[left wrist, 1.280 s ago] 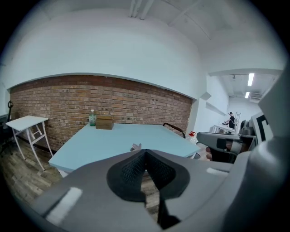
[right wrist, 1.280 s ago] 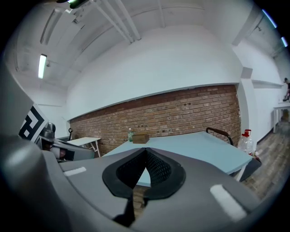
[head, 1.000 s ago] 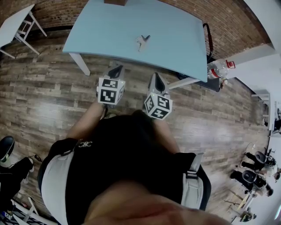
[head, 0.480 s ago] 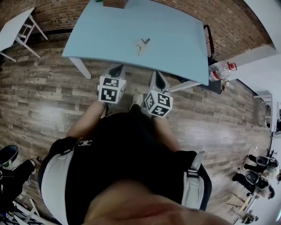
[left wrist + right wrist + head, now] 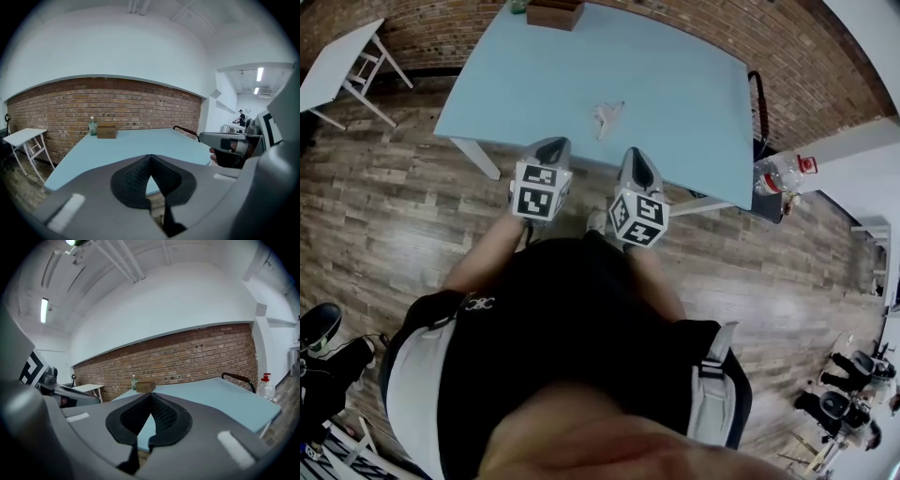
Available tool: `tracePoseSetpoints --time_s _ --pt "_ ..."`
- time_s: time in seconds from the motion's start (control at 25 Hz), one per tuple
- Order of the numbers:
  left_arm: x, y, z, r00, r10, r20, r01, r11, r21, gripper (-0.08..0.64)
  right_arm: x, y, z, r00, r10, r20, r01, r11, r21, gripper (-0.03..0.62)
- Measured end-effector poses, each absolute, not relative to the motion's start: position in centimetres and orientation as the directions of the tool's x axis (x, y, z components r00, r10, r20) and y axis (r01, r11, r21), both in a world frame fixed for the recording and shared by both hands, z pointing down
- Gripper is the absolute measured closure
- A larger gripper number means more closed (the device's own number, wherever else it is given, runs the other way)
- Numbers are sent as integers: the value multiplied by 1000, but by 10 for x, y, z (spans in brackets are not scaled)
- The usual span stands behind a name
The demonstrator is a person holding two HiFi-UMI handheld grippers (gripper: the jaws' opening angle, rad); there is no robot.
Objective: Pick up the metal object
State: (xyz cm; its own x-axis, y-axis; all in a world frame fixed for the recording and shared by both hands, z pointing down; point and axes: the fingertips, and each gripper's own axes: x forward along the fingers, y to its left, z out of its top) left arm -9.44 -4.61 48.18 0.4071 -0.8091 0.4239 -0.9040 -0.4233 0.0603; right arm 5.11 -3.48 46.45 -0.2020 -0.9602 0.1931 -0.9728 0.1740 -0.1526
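Observation:
The metal object (image 5: 606,114), small and silvery, lies in the middle of the light blue table (image 5: 675,84). Neither gripper view shows it. My left gripper (image 5: 552,146) hovers at the table's near edge, short of the object and slightly left of it. Its pads meet at the tip with nothing between them (image 5: 149,157). My right gripper (image 5: 636,157) is level with it, to the right of the object, also at the near edge. Its jaws are shut and empty too (image 5: 151,395). Both grippers point toward the brick wall across the table top.
A wooden box (image 5: 555,13) and a green bottle (image 5: 93,125) stand at the table's far end. A white side table (image 5: 342,61) is at the far left. A clear bottle with a red cap (image 5: 783,173) and a black chair (image 5: 758,98) are by the table's right side.
The person has stepped closer to the table. Both grippers have moved forward from over the floor to the table's near edge, and their jaws have stayed shut.

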Motion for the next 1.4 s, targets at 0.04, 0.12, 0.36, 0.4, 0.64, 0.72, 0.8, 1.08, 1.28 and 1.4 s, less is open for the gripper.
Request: tracePoseSetpoints --time_s 0.04,0.12,0.36,0.4,0.64,0.72,0.8,1.08,1.28,1.4 --pt "-92 -52 483 406 -810 424 -904 -424 57 560 52 -42 465 -205 -960 191 -972 177 -154 578" --pt "-86 -65 484 404 -811 422 -904 -423 53 560 56 -58 465 -209 -959 190 -971 181 -155 578" --pt "-59 -107 487 407 -804 434 -903 -425 59 560 84 -99 464 -209 -956 205 -969 175 -172 578" --pt "-55 -113 486 405 -803 437 -904 -423 60 560 89 -106 465 -209 -955 211 -969 174 -175 578" --pt "-32 -150 496 380 -795 473 -915 -399 65 560 119 -143 476 -217 -946 239 -966 173 -195 578" --pt "-23 -163 498 370 -795 482 -919 -389 63 560 130 -156 478 -225 -943 247 -963 176 -203 578" --pt "-16 -176 499 357 -796 489 -924 -379 56 560 136 -169 480 -238 -938 253 -960 187 -210 578" --pt "4 -213 496 304 -810 501 -943 -331 36 560 150 -220 476 -307 -917 254 -942 254 -221 578" --pt "-1 -234 498 256 -821 510 -962 -266 56 560 146 -245 473 -363 -896 257 -925 315 -211 578" --pt "0 -241 500 250 -820 514 -967 -241 86 560 147 -254 474 -377 -887 267 -922 333 -196 578"
